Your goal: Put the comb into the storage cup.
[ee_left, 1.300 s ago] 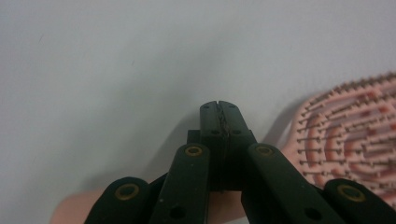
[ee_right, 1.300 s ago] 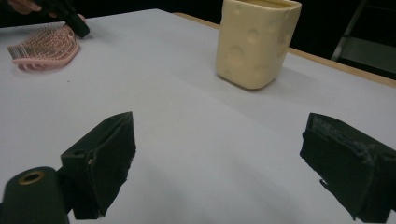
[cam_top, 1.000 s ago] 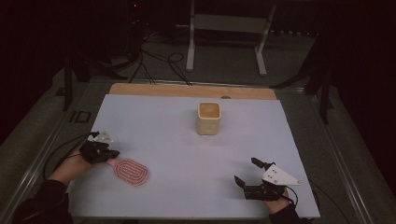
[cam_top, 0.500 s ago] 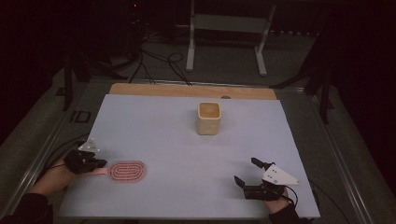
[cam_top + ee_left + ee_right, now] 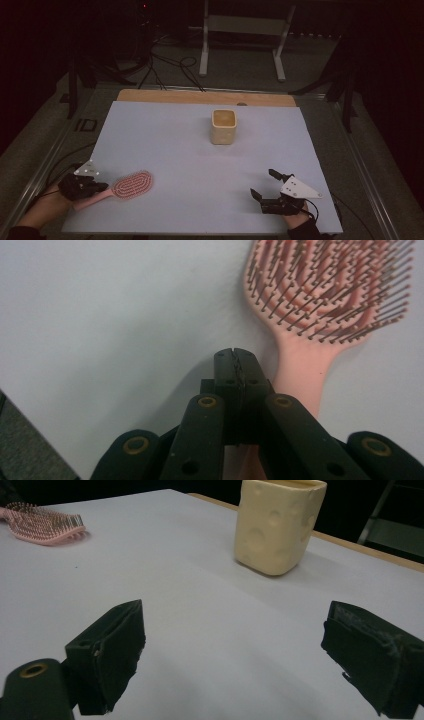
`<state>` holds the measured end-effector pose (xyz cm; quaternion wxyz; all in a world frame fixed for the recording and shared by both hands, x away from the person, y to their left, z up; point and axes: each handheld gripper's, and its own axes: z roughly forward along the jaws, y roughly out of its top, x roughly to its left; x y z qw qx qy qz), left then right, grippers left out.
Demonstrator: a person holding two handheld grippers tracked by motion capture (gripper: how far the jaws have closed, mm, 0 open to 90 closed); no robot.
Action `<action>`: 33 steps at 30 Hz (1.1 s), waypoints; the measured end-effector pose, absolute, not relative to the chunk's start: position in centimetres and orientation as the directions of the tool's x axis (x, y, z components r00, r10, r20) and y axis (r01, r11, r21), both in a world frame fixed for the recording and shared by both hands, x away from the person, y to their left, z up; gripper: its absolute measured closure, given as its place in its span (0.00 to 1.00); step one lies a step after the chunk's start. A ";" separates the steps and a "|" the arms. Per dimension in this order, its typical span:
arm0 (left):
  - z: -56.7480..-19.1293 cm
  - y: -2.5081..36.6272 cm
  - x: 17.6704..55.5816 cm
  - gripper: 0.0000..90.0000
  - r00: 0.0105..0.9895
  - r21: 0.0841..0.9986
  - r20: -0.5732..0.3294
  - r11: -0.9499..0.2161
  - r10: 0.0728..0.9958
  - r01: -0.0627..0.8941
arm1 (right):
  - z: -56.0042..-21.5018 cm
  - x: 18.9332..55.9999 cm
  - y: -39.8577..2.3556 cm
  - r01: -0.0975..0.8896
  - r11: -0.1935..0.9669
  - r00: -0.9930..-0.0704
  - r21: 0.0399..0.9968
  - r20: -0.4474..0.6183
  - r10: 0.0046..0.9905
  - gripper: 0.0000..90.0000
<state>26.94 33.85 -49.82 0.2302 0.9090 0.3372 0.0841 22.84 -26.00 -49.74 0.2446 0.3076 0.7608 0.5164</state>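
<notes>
High view: the brush (image 5: 131,184) lies bristles-up at the near left corner of the surface (image 5: 175,145), its handle toward the left tongs (image 5: 92,187). In the left gripper view those jaws are pressed together, empty, over the handle. The right tongs (image 5: 264,189) rest spread wide and empty, well apart from the cup (image 5: 223,126). Judged step: grasping the brush. Next move calls for parting the left jaws and seating them across the handle.

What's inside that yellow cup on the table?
Looking down from the high view, the cup has an open top and its inside looks plain yellowish, with nothing sticking out. The picture is too dim and small to show the bottom, so something small or flat could lie there unseen.
</notes>
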 end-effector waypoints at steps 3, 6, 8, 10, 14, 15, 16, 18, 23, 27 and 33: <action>-49.8 33.6 26.4 1.00 0.759 0.475 -0.008 -0.666 0.651 0.576 | -49.7 22.8 -26.0 0.217 0.276 -0.691 0.937 -0.052 0.721 0.11; -49.7 33.2 25.8 1.00 0.765 0.462 -0.005 -0.676 0.644 0.573 | -49.7 22.8 -25.9 0.218 0.277 -0.693 0.936 -0.052 0.719 0.11; -49.6 32.9 25.6 1.00 0.771 0.458 -0.004 -0.684 0.637 0.568 | -49.7 22.8 -25.8 0.216 0.278 -0.693 0.936 -0.053 0.719 0.11; -49.6 32.7 25.4 1.00 0.777 0.453 -0.008 -0.691 0.629 0.564 | -49.7 22.8 -25.8 0.217 0.278 -0.694 0.936 -0.052 0.718 0.11; -49.7 32.5 25.3 1.00 0.782 0.455 -0.031 -0.688 0.622 0.566 | -49.7 22.8 -25.8 0.219 0.280 -0.695 0.935 -0.052 0.717 0.11; -49.6 32.5 25.3 1.00 0.779 0.451 -0.037 -0.685 0.626 0.572 | -49.7 22.8 -25.8 0.218 0.280 -0.696 0.935 -0.052 0.717 0.11; -49.6 32.5 25.3 1.00 0.778 0.450 -0.040 -0.684 0.627 0.574 | -49.8 22.8 -25.8 0.218 0.282 -0.696 0.934 -0.054 0.716 0.11; -49.6 32.5 25.4 1.00 0.774 0.444 -0.047 -0.680 0.632 0.583 | -49.8 22.8 -25.9 0.219 0.281 -0.695 0.934 -0.052 0.717 0.11; -49.4 32.8 25.6 1.00 0.751 0.452 -0.038 -0.659 0.659 0.601 | -49.8 22.8 -25.9 0.219 0.281 -0.695 0.935 -0.052 0.717 0.11; -48.3 33.4 25.5 1.00 0.731 0.467 -0.033 -0.636 0.682 0.614 | -49.8 22.9 -25.9 0.221 0.280 -0.693 0.934 -0.051 0.719 0.11; -45.9 33.4 24.8 1.00 0.728 0.459 -0.030 -0.638 0.685 0.619 | -49.8 22.8 -25.8 0.221 0.285 -0.695 0.933 -0.055 0.717 0.11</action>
